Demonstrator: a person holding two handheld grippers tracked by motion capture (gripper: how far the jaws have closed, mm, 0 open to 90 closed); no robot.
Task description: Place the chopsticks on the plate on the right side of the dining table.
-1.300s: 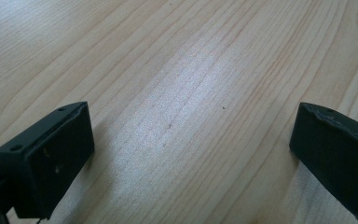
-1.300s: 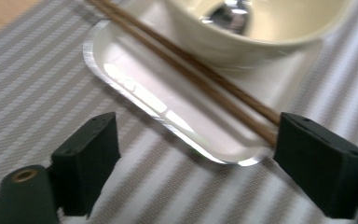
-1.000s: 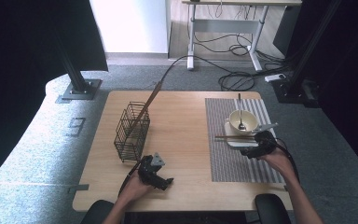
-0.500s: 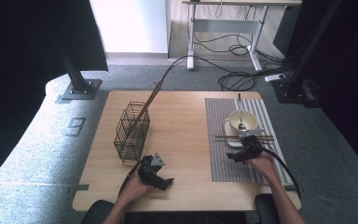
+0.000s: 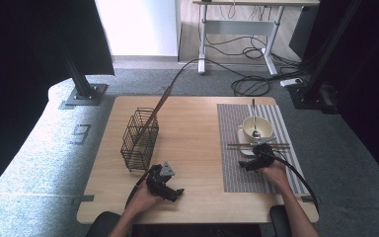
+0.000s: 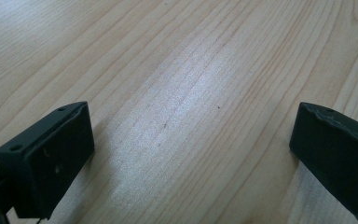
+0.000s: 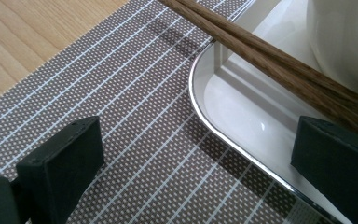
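Observation:
A white bowl (image 5: 255,129) with a spoon (image 5: 253,114) in it stands on a white tray (image 5: 243,149) on the striped placemat (image 5: 232,173). A pair of brown chopsticks (image 5: 276,144) lies across the tray in front of the bowl. My right gripper (image 5: 252,159) sits low at the tray's near left corner. In the right gripper view it (image 7: 198,161) is open over the placemat (image 7: 135,107), with the tray rim (image 7: 200,100) between the jaws and the chopsticks (image 7: 261,46) just beyond. My left gripper (image 5: 173,190) rests near the table's front edge. Its jaws (image 6: 193,154) stand open over bare wood.
A black wire basket (image 5: 139,139) stands on the left half of the table, with a long wooden stick (image 5: 159,103) leaning out of it toward the back. The wooden tabletop (image 5: 192,143) lies bare between basket and placemat. Cables and a desk frame stand on the floor beyond.
My right gripper has slid left and a little toward me, from the tray's right side to its near left corner. The left gripper has stayed put.

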